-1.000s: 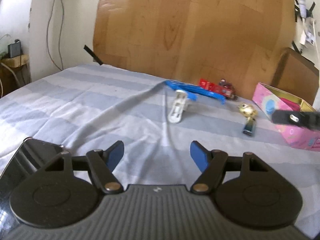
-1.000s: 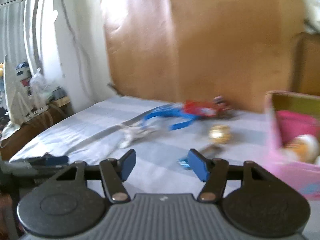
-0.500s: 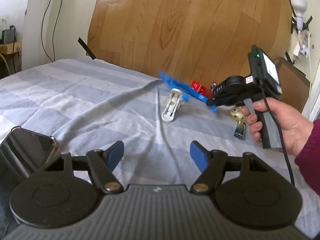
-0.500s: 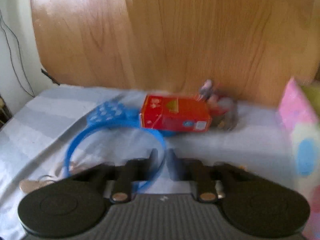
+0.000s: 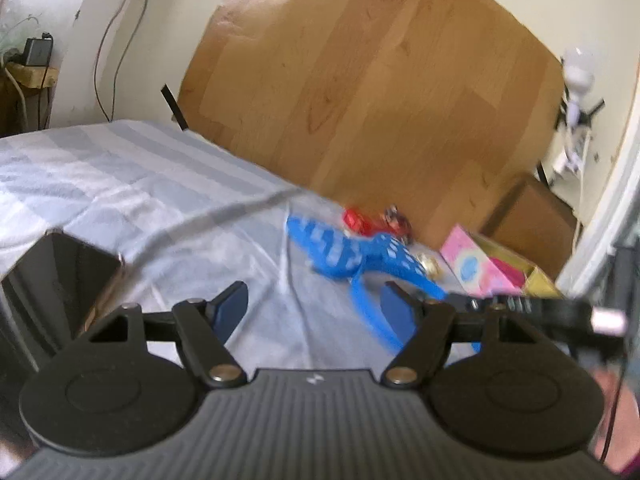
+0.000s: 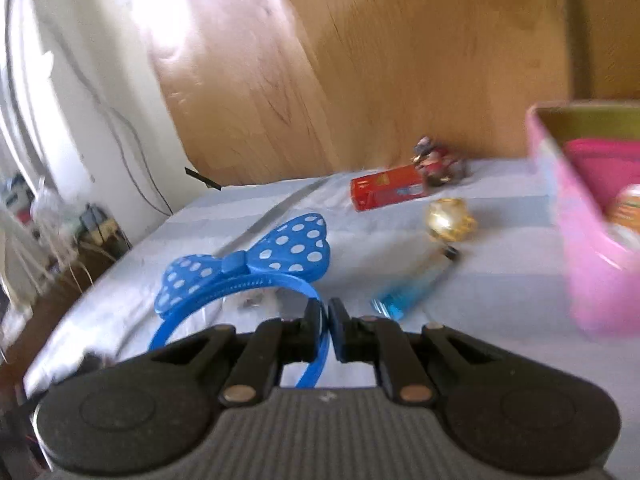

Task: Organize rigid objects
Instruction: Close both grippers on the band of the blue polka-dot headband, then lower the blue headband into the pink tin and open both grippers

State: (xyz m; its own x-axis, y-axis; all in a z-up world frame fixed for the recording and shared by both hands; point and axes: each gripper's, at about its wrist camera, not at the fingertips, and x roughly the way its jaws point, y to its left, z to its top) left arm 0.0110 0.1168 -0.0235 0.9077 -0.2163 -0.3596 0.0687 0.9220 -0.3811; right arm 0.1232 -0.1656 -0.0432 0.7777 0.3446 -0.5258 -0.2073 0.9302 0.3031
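My right gripper point(image 6: 325, 316) is shut on the band of a blue headband with a white-dotted bow point(image 6: 256, 264) and holds it above the striped bed sheet. The headband point(image 5: 352, 252) also shows in the left wrist view, lifted, with the right gripper's black body point(image 5: 532, 308) beside it. My left gripper point(image 5: 314, 304) is open and empty over the sheet. A red box point(image 6: 386, 192), a small toy figure point(image 6: 438, 162), a gold trinket point(image 6: 450, 218) and a blue lighter point(image 6: 416, 286) lie on the sheet.
A pink box point(image 6: 588, 216) with items inside stands at the right, also in the left wrist view point(image 5: 480, 268). A dark phone point(image 5: 60, 272) lies at the left. A wooden headboard point(image 5: 360, 92) stands behind the bed. A white clip lies partly hidden under the headband.
My right gripper has lifted the blue headband off the sheet and pulled it back toward me. My left gripper has swung left and stays open.
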